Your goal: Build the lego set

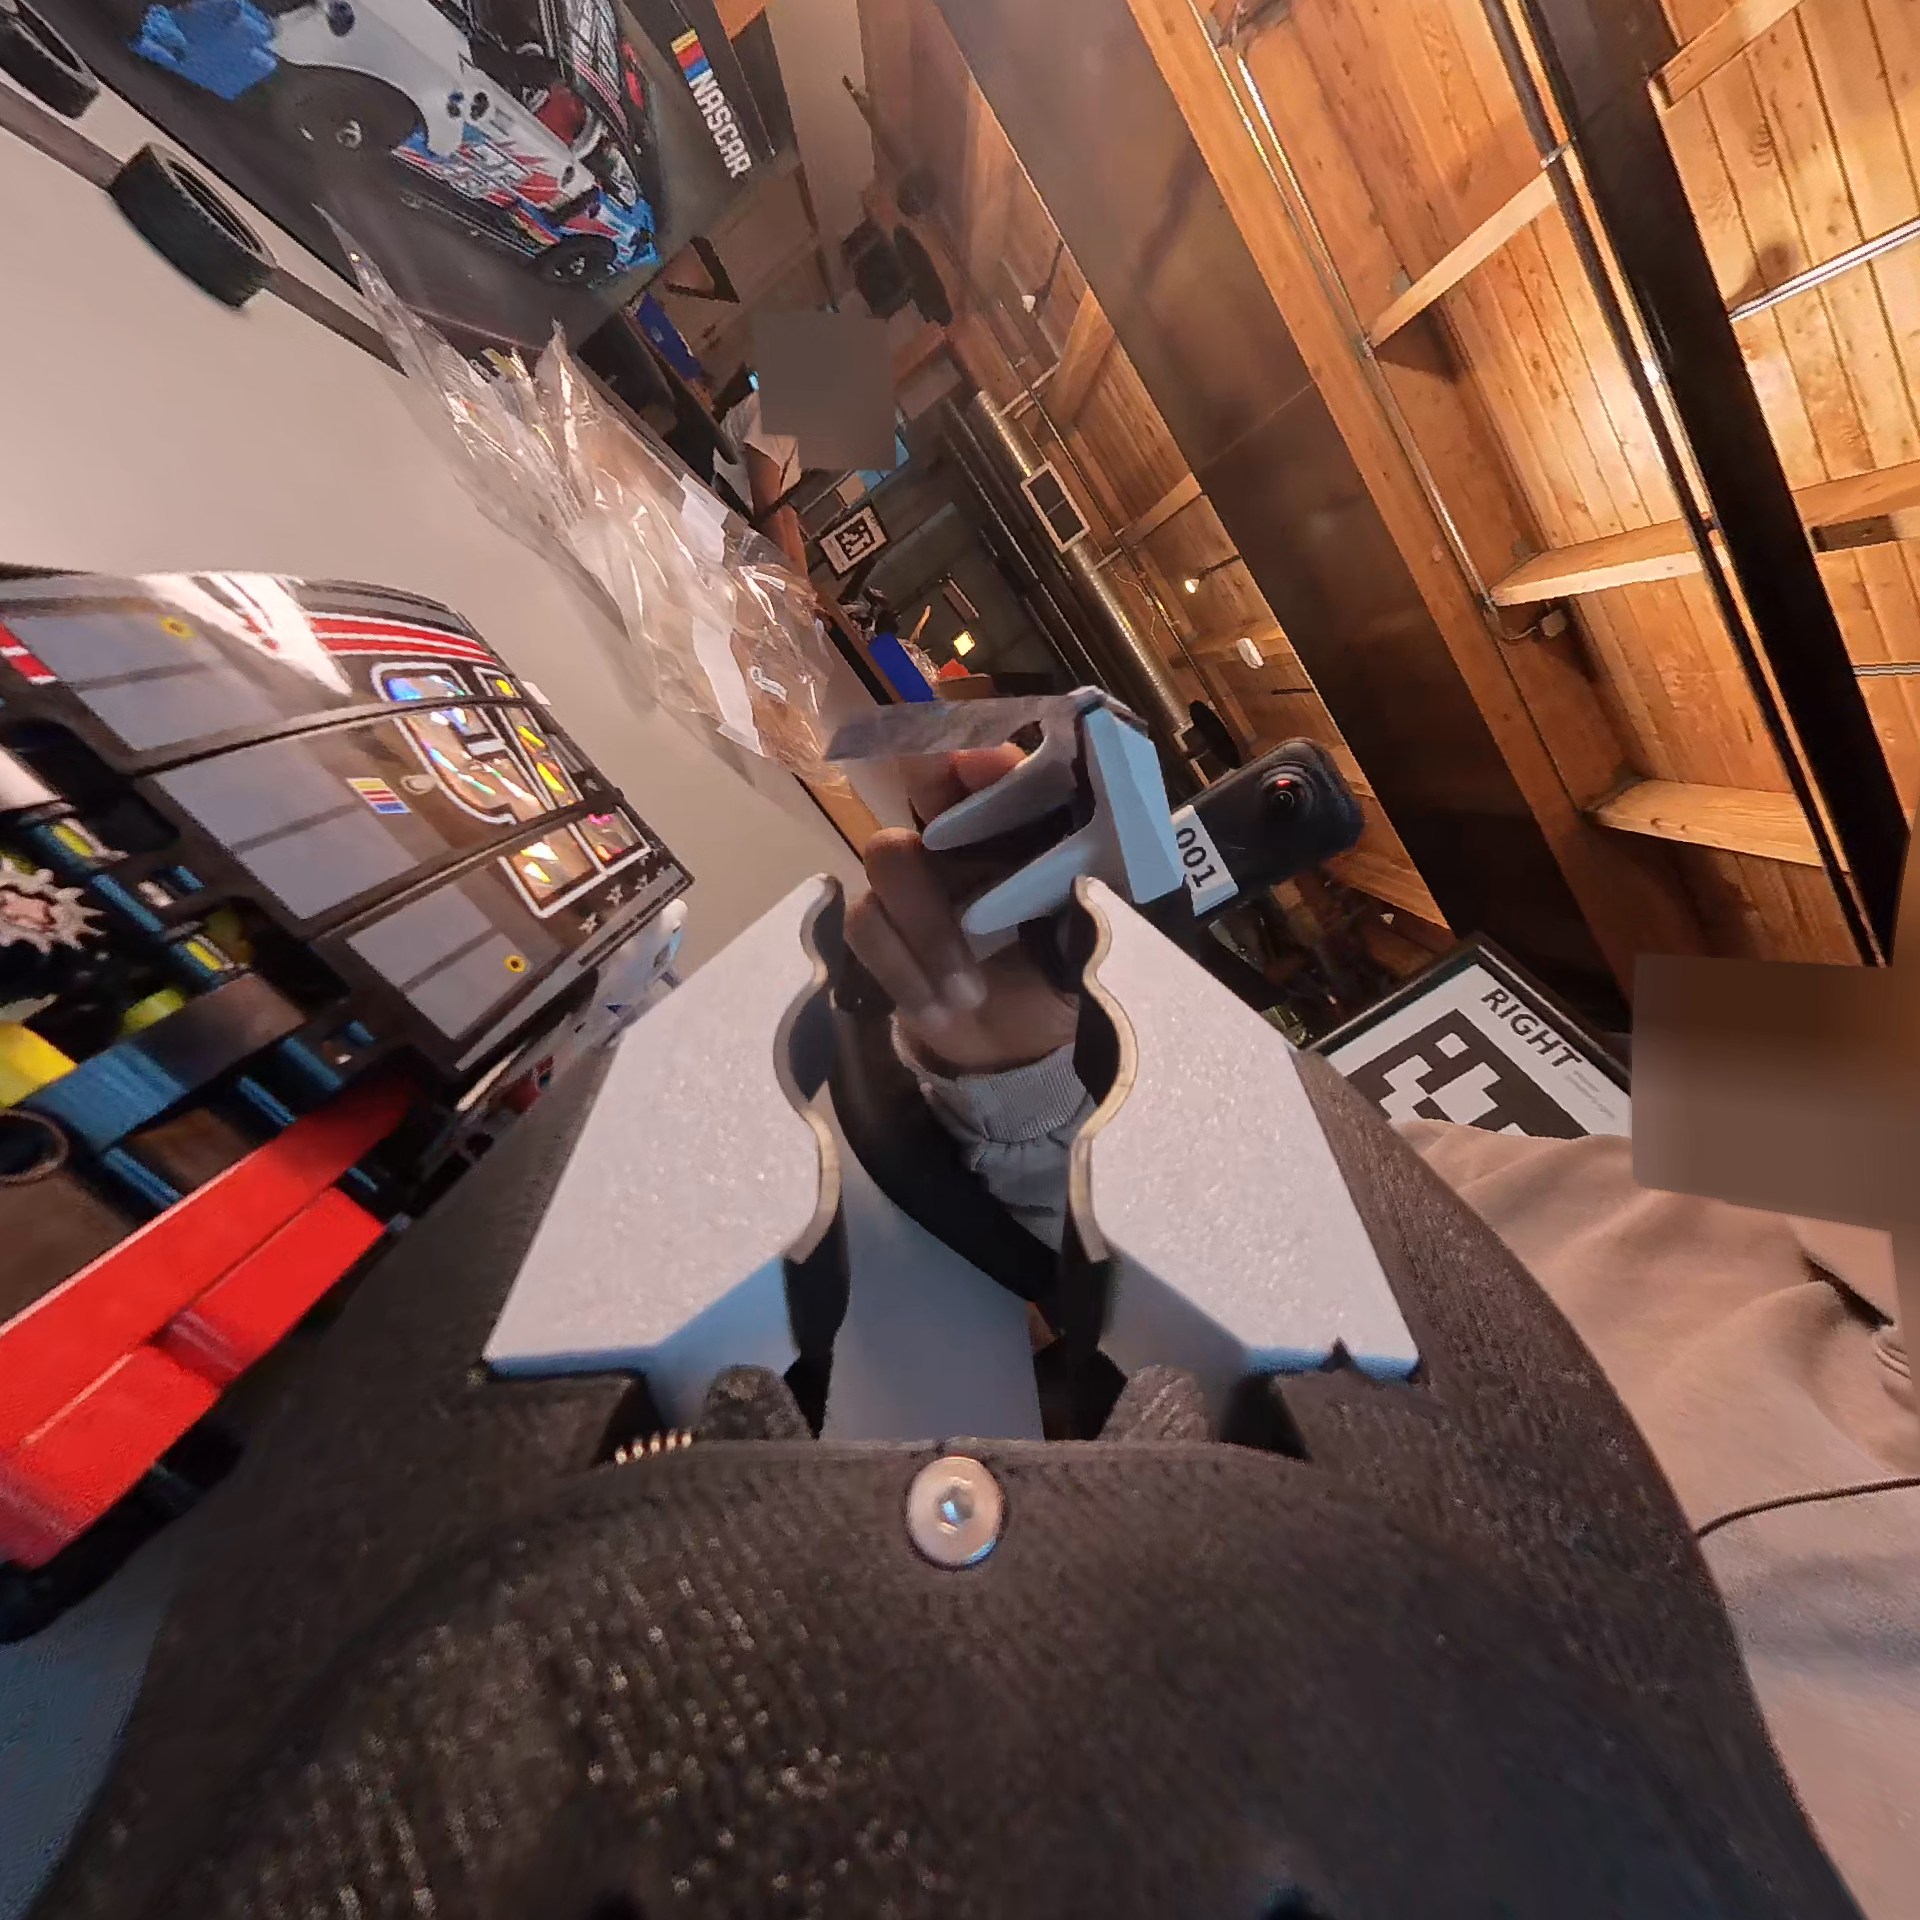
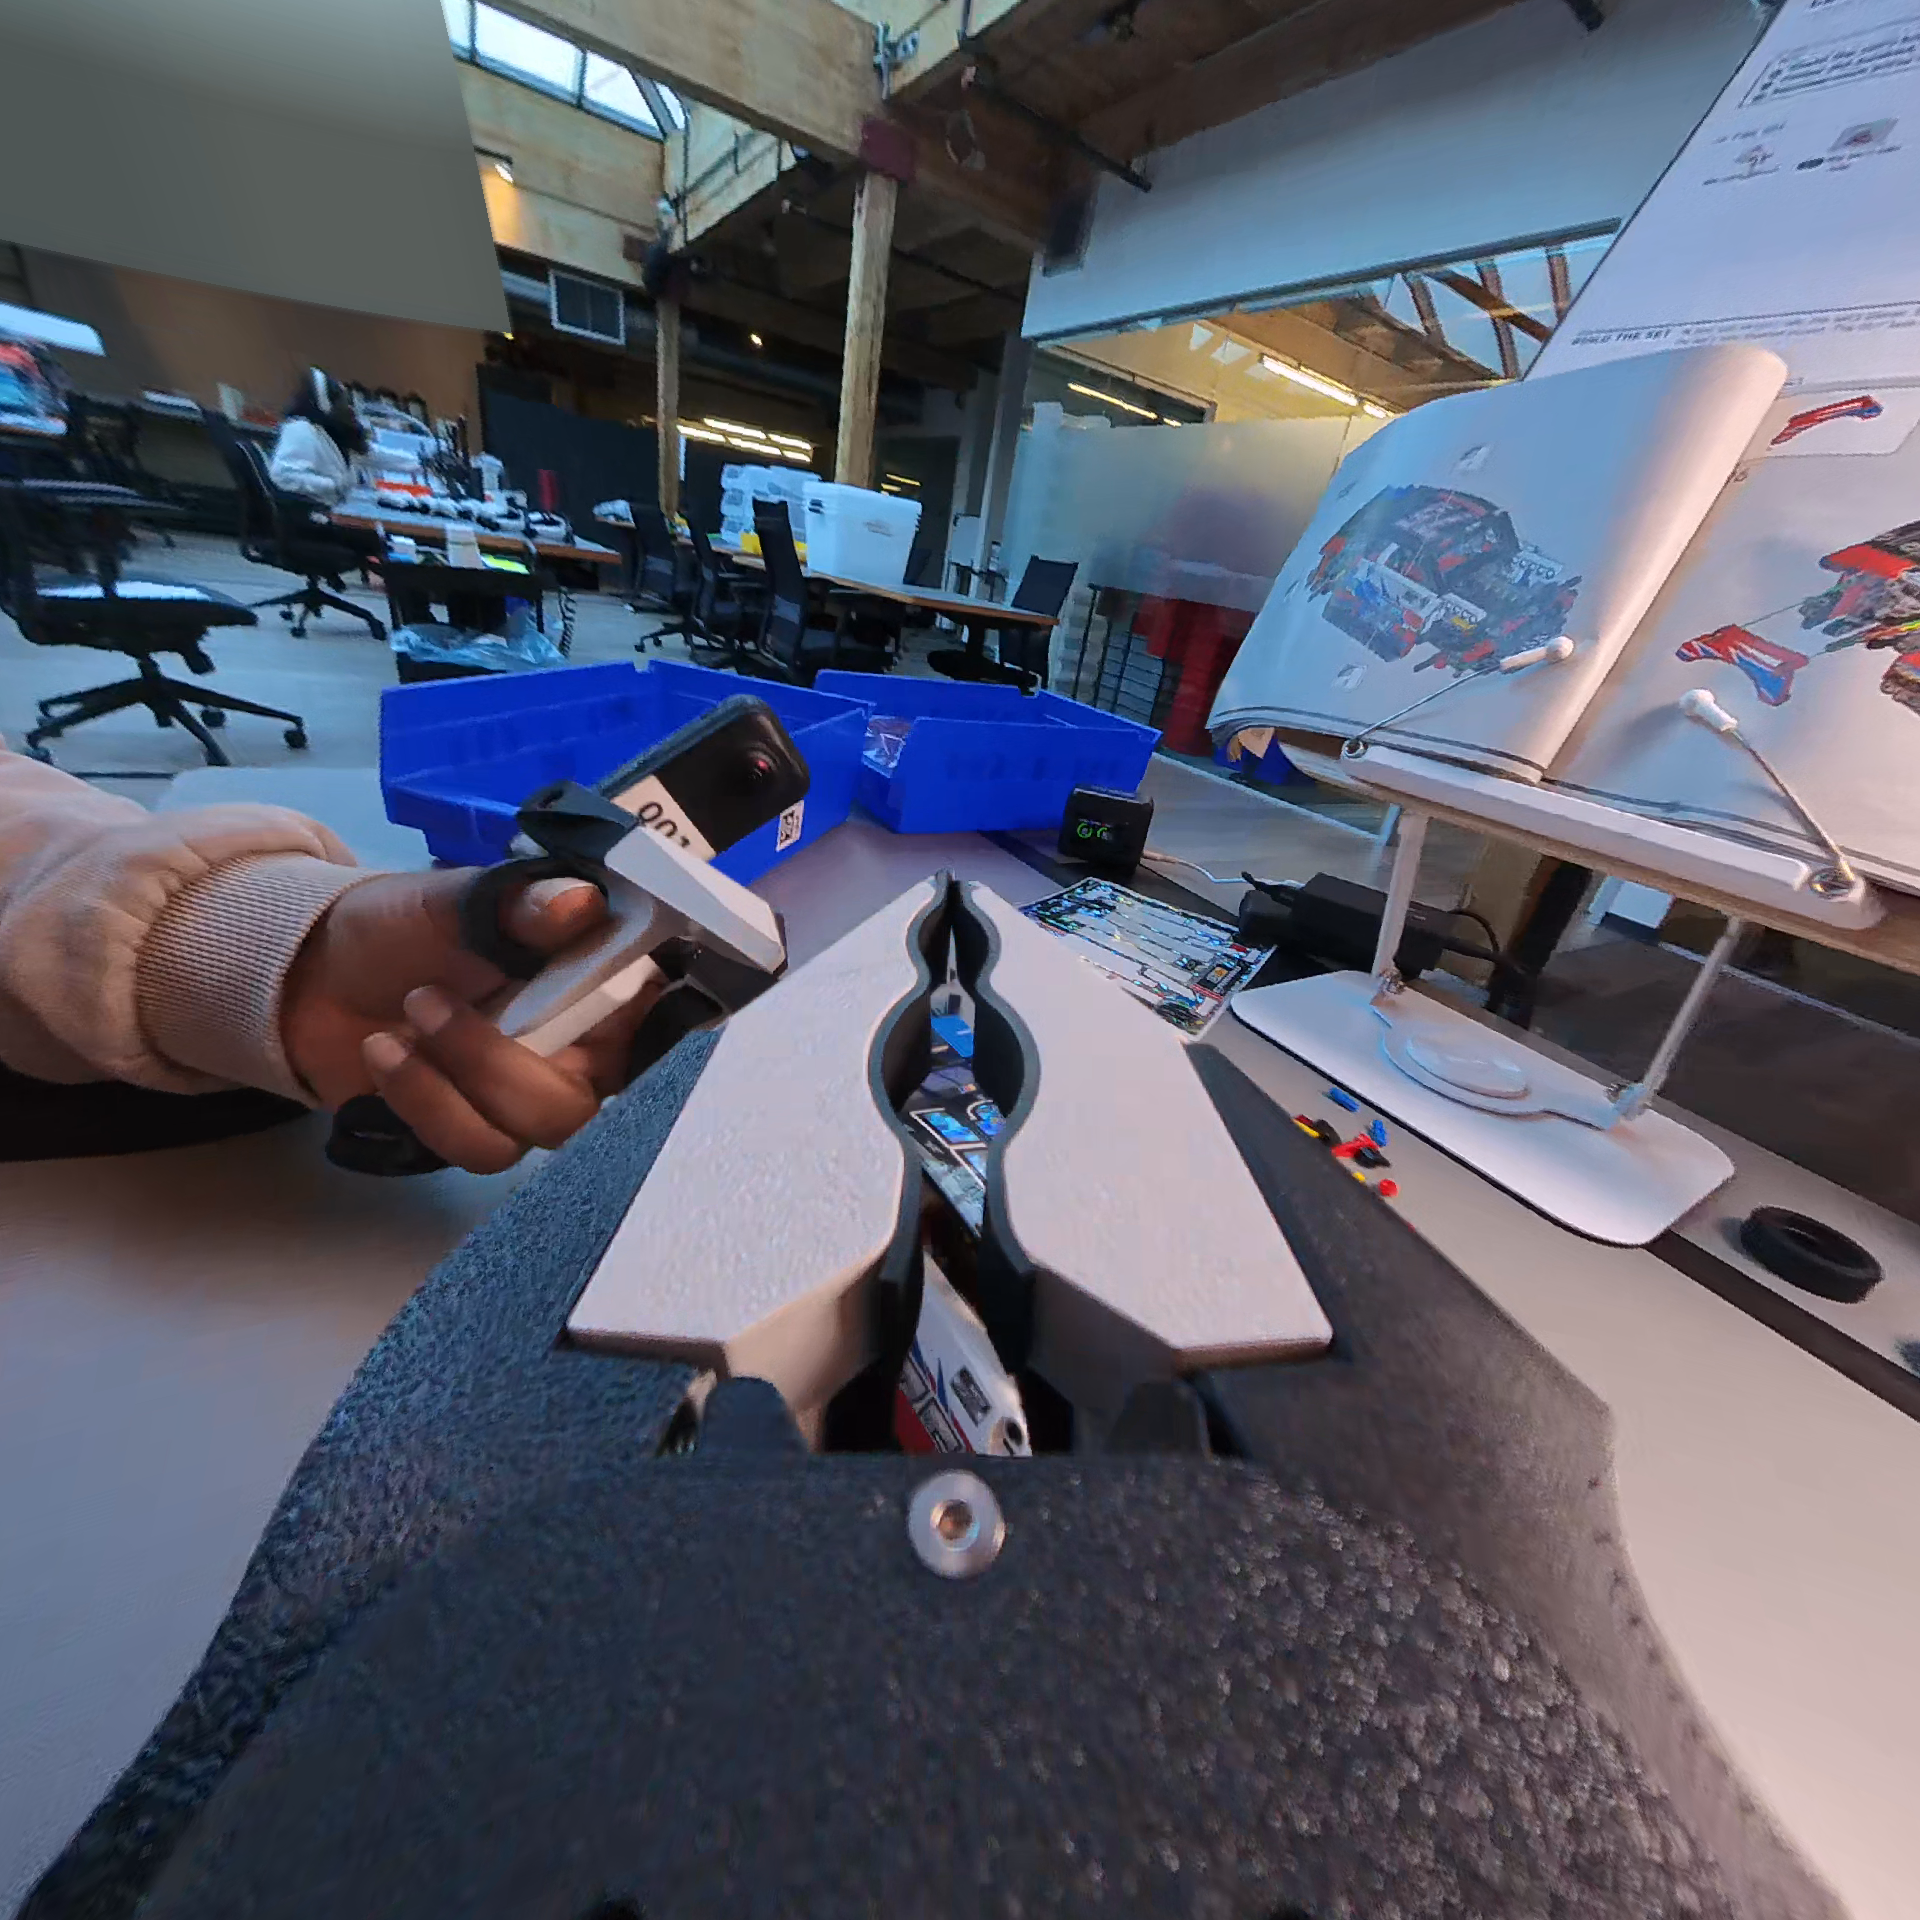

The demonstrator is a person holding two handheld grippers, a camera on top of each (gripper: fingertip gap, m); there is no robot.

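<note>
The partly built lego car (image 1: 312,831) lies to the left of my left gripper, with a black stickered roof, red beams and blue and yellow parts. My left gripper (image 1: 956,894) is open and empty, held above the table beside the car. Between its fingers I see a hand (image 1: 935,935) on the other gripper's handle. My right gripper (image 2: 951,894) is shut with its tips touching; nothing shows between them. Below it lie a sticker sheet (image 2: 1143,945) and a white car part (image 2: 956,1371). The left gripper's handle and camera (image 2: 717,790) are at its left.
The set's box (image 1: 468,135), loose tyres (image 1: 197,229) and plastic bags (image 1: 644,540) lie beyond the car. An open instruction book (image 2: 1507,582) rests on a white stand (image 2: 1507,1122) at the right, with small loose pieces (image 2: 1351,1143) and a tyre (image 2: 1808,1252). Blue bins (image 2: 623,748) stand behind. There is about 5 centimeters between the tips of the two grippers. The open instruction book (image 2: 1507,582) is about 40 centimeters from both grippers' fingertips.
</note>
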